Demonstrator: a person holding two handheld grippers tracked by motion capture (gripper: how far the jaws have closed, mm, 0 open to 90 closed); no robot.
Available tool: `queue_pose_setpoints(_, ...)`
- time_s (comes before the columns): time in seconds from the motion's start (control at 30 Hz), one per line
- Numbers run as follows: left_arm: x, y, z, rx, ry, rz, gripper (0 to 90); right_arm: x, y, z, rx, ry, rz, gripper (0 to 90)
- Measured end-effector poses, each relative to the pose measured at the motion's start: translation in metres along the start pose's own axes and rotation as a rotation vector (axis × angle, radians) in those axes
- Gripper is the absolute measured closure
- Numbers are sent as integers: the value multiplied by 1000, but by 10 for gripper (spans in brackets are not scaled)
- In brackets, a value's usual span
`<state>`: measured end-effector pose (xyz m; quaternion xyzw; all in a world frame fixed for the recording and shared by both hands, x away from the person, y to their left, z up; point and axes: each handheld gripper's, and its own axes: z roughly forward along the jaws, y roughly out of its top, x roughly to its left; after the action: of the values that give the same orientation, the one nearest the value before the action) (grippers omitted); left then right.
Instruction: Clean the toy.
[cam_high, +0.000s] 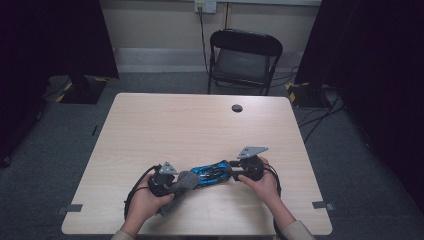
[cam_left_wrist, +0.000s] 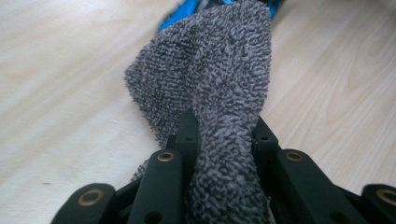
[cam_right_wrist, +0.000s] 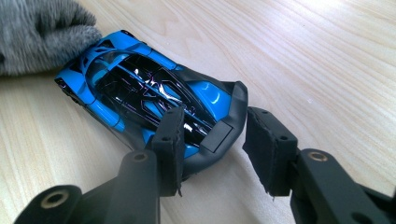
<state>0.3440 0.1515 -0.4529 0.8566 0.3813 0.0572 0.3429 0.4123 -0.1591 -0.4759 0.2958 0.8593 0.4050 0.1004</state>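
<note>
Left gripper (cam_left_wrist: 224, 140) clenched on grey cloth (cam_left_wrist: 210, 74), bunched onto nose of blue toy car (cam_right_wrist: 149, 98) at near-centre worktop (cam_high: 200, 120) for wiping; right gripper (cam_right_wrist: 212, 149) fingers straddling its tail, steadying it, firm contact unclear.

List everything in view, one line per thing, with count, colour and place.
toy car: one, blue and black, on the near middle of the table, its rear between the right gripper's jaws
cloth: one, grey terry, at the car's other end, pinched in the left gripper
table: one, light wood, centre of the high view
cable hole: one, dark, far side of the tabletop
folding chair: one, black, behind the table
wall socket: one, white, on the far wall
left gripper: one, black, shut on the cloth
right gripper: one, black, at the car's rear
hands: two, holding the grippers
</note>
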Motion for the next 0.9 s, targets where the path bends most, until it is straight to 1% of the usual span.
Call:
queue_pose_setpoints(0.07, 5, 5, -4, -19, 19, -7, 718, 0, 0, 0, 0, 1, 2, 577)
queue_pose_setpoints(0.1, 8, 7, -7, -19, 26, -10, 718, 0, 0, 0, 0, 2, 3, 578)
queue_pose_setpoints(0.13, 12, 10, -7, -36, 45, -22, 719, 0, 0, 0, -1, 2, 3, 577)
queue_pose_setpoints(0.17, 15, 12, -7, -39, 50, -28, 718, 0, 0, 0, 0, 3, 2, 578)
queue_pose_setpoints(0.23, 21, 16, -6, -46, 75, -37, 718, 0, 0, 0, 0, 3, 0, 578)
queue_pose_setpoints(0.3, 25, 20, -1, -46, 76, -57, 718, 0, 0, 0, -2, 4, 2, 578)
queue_pose_setpoints(0.33, 27, 21, 1, -48, 84, -60, 717, 0, 0, 1, -5, 6, 5, 577)
queue_pose_setpoints(0.4, 30, 25, 6, -37, 87, -72, 717, 0, -1, 1, -6, 7, 9, 578)
queue_pose_setpoints(0.43, 32, 25, 9, -36, 97, -72, 716, 0, -1, 1, -8, 7, 8, 578)
queue_pose_setpoints(0.47, 34, 26, 12, -25, 99, -73, 716, 0, -1, 1, -9, 7, 6, 578)
queue_pose_setpoints(0.5, 35, 26, 14, -22, 102, -82, 715, -1, -2, 1, -12, 9, 9, 577)
queue_pose_setpoints(0.57, 38, 26, 18, -12, 122, -91, 715, -1, -2, 0, -17, 10, 15, 577)
queue_pose_setpoints(0.63, 39, 25, 21, -3, 136, -89, 715, -1, -3, 0, -18, 10, 17, 578)
queue_pose_setpoints(0.67, 38, 24, 23, 6, 143, -79, 715, -1, -3, 0, -17, 9, 15, 578)
queue_pose_setpoints(0.73, 35, 23, 26, 27, 153, -69, 715, -1, -3, 0, -17, 10, 14, 578)
queue_pose_setpoints(0.77, 33, 22, 27, 31, 162, -74, 715, -1, -3, 0, -18, 10, 15, 578)
queue_pose_setpoints(0.83, 29, 22, 29, 42, 173, -62, 716, -1, -3, 0, -20, 11, 17, 577)
queue_pose_setpoints(0.87, 28, 22, 28, 55, 174, -49, 716, -2, -3, 0, -20, 11, 18, 578)
queue_pose_setpoints(0.9, 26, 22, 28, 58, 165, -51, 717, -1, -3, 0, -20, 10, 18, 578)
